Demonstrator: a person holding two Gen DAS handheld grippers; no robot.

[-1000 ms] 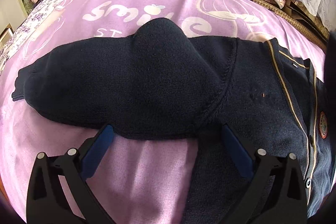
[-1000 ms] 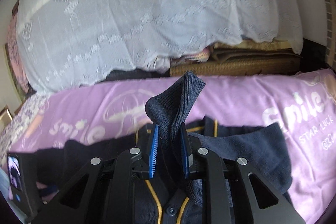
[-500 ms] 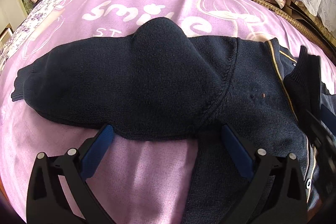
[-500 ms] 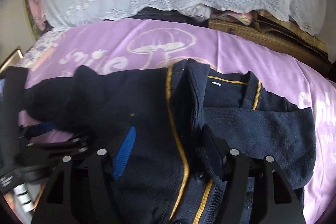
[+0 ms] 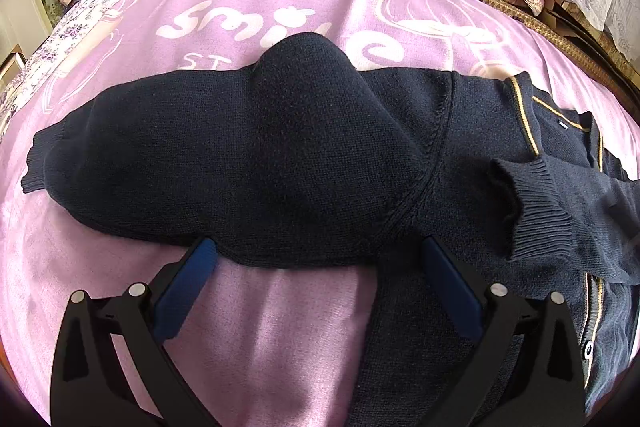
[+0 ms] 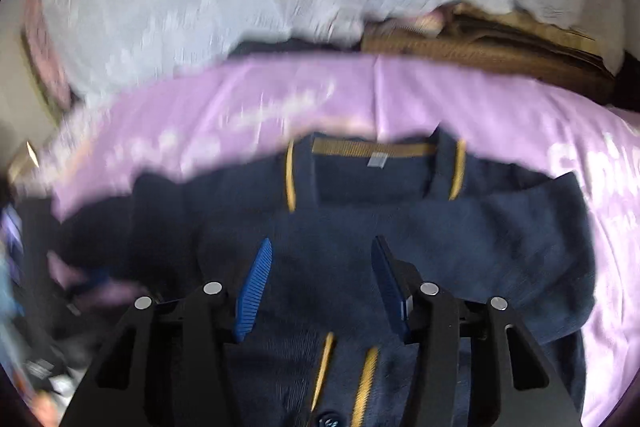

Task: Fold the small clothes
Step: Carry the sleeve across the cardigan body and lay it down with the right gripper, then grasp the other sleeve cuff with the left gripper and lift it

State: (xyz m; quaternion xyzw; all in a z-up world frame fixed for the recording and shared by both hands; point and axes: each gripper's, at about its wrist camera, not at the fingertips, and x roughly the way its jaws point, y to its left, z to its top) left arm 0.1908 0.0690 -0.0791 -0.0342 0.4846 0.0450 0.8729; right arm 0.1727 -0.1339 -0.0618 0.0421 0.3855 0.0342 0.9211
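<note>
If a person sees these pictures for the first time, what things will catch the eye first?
First, the dark navy cardigan with yellow trim, spread across the middle of the pink blanket with white "smile" lettering. One sleeve lies folded over its front, the ribbed cuff towards the centre. The left gripper and right gripper both hang open over it.

The left wrist camera looked close and low over its tongs (image 5: 316,263) across the bed (image 5: 280,323), facing the lace-hung far edge. The right wrist camera, blurred, sat higher above its tongs (image 6: 322,259), facing the same far edge. Both views shared the navy cardigan (image 5: 472,147) (image 6: 360,227) and the purple blanket (image 5: 248,3) (image 6: 480,107).
</note>
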